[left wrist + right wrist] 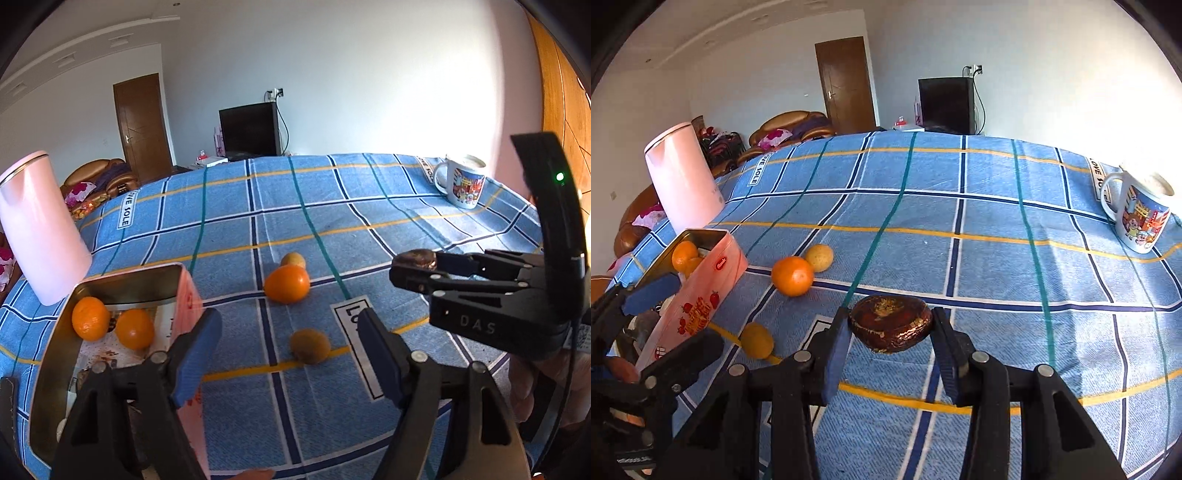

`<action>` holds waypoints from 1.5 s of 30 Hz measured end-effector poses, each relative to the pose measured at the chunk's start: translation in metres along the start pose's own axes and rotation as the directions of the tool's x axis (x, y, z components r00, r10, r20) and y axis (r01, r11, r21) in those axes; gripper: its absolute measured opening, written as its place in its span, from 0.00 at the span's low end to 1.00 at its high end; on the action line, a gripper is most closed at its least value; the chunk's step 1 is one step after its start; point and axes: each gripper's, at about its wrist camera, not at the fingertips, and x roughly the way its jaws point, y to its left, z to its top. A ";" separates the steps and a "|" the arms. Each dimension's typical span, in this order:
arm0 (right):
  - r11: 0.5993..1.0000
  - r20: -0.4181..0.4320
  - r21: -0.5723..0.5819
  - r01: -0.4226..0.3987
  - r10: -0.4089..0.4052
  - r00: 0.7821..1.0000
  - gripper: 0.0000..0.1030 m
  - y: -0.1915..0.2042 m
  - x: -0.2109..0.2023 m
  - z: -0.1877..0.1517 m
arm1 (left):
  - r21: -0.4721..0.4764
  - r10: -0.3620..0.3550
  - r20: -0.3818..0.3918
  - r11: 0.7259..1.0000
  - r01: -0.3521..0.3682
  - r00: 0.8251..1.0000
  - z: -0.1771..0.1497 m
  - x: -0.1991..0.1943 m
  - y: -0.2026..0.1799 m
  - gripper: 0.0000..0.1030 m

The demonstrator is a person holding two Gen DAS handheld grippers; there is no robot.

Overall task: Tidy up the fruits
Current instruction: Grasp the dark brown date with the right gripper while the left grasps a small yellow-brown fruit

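Observation:
A pink tin box (190, 295) (701, 291) stands open at the left and holds two oranges (90, 318) (135, 328). On the blue checked cloth lie an orange (287, 283) (792, 276), a small yellow fruit (293, 260) (820, 257) behind it, and a kiwi (310, 346) (757, 340). My left gripper (284, 354) is open and empty, its jaws either side of the kiwi's near side, beside the tin. My right gripper (890, 341) is shut on a dark brown fruit (890, 323) (415, 259), held above the cloth to the right.
A pink kettle (40, 229) (681, 181) stands behind the tin at the left. A printed mug (463, 181) (1141, 210) stands at the far right of the table. The cloth (332, 206) covers the whole table top.

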 end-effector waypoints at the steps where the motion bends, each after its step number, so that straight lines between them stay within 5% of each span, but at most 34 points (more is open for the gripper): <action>1: 1.000 0.011 0.005 0.002 -0.002 1.000 0.44 -0.003 -0.003 -0.001 | -0.001 -0.003 -0.019 1.000 0.003 1.000 0.001 0.006 -0.003 0.72; 5: 1.000 0.049 0.022 -0.005 0.004 0.999 0.44 -0.008 -0.010 -0.001 | 0.005 -0.016 -0.078 1.000 0.017 0.997 0.002 0.021 -0.011 0.54; 13: 1.000 0.083 -0.009 -0.005 0.005 0.997 0.44 0.000 -0.013 0.000 | -0.014 -0.024 -0.190 1.000 0.022 0.981 -0.001 0.047 -0.013 0.51; 16: 1.000 0.062 -0.003 -0.019 0.019 0.998 0.44 -0.002 -0.008 0.001 | -0.014 -0.035 -0.223 0.999 0.033 0.974 -0.001 0.054 -0.014 0.34; 32: 0.999 0.115 0.000 -0.042 0.042 0.992 0.44 -0.003 -0.019 -0.001 | -0.042 -0.025 -0.059 0.999 0.022 0.998 0.003 0.023 -0.007 0.29; 45: 0.999 0.222 -0.037 -0.032 0.039 0.974 0.44 0.003 -0.038 -0.005 | -0.022 0.019 0.048 1.000 -0.018 0.999 0.002 0.004 -0.014 0.29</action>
